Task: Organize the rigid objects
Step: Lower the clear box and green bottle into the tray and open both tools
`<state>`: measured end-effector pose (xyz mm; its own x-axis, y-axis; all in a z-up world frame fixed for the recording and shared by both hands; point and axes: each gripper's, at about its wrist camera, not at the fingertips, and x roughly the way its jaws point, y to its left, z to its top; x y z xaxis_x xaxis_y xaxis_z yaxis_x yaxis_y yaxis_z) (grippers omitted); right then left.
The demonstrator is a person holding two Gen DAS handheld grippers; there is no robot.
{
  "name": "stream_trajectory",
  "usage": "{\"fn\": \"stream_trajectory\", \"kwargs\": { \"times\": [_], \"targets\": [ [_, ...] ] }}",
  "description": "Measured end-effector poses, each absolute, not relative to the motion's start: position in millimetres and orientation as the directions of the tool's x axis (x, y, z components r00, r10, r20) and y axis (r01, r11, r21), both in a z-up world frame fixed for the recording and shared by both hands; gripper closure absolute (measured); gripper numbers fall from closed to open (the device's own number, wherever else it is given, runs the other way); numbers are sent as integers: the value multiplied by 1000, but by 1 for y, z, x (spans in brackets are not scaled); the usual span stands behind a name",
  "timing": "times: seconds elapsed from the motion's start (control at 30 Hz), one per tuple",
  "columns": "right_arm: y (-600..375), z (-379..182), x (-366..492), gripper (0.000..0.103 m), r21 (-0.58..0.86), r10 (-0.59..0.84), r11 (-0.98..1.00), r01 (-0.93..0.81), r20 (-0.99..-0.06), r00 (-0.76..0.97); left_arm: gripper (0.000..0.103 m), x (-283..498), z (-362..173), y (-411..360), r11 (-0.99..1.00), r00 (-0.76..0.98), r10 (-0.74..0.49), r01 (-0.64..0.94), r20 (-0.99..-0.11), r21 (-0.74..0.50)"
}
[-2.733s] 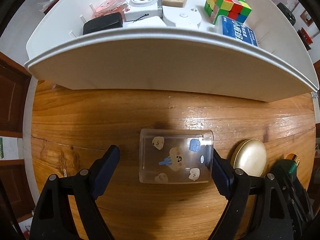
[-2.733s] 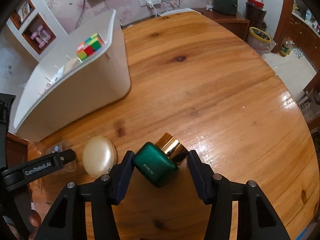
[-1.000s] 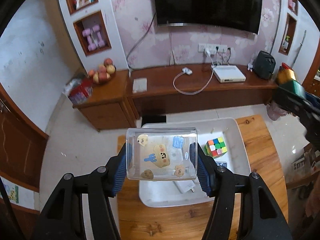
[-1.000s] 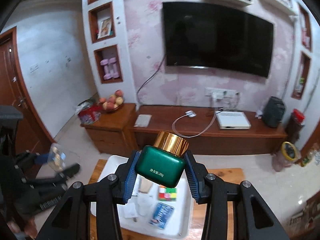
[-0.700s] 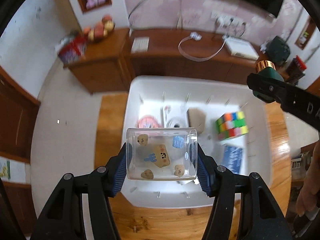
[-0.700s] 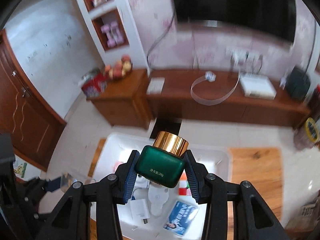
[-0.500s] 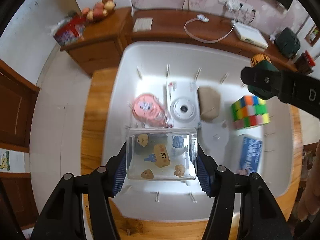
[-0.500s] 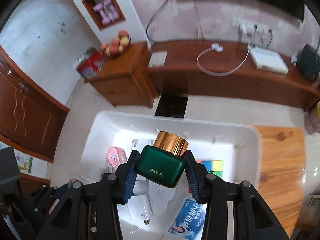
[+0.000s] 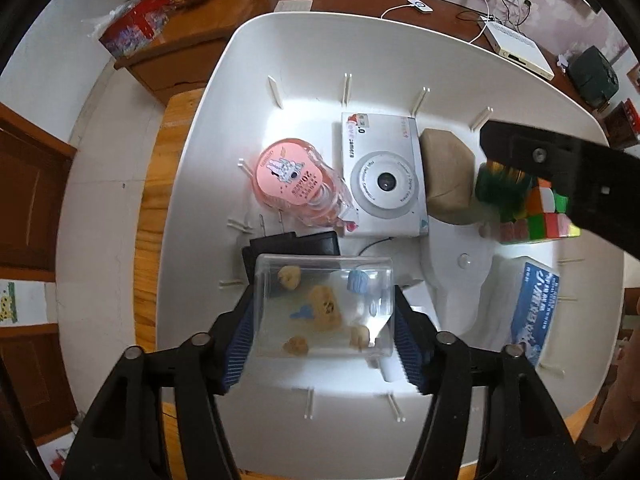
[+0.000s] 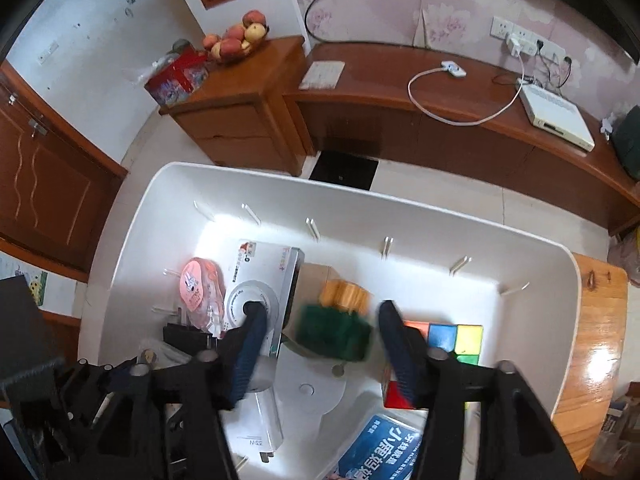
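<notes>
Left wrist view: left tool point(image 9: 322, 312), jaws just opening, pads drawn off the clear cup point(image 9: 322, 306) between them, above the white bin point(image 9: 360, 60). Let it settle clear of the black box point(image 9: 294, 242) ahead.

Right wrist view: right tool point(image 10: 320, 344), jaws just widened, green bottle point(image 10: 334, 330) blurred, loose between them over the bin. Withdraw straight upward. Wooden surface point(image 10: 592, 344) at right; sideboard with fruit point(image 10: 234, 42) beyond.

left tongs point(image 9: 323, 326): black arms, blue ribbed pads (silver screws) | right tongs point(image 10: 320, 350): black, blue pads
</notes>
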<state>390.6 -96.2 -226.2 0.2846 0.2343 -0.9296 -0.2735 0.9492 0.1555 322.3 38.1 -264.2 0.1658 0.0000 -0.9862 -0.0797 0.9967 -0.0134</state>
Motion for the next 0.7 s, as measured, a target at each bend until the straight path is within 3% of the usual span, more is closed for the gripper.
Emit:
{"fn": "stream_trajectory", "kwargs": {
  "times": [0.17, 0.7],
  "targets": [
    [-105, -209, 380, 38, 176, 266, 943, -282, -907, 327, 20, 315, -249, 37, 996, 186, -33, -72, -982, -47],
    [-158, -109, 314, 38, 270, 358, 932, -242, -791, 496, 19, 266, -127, 34, 991, 407, -129, 10, -904, -137]
  ]
}}
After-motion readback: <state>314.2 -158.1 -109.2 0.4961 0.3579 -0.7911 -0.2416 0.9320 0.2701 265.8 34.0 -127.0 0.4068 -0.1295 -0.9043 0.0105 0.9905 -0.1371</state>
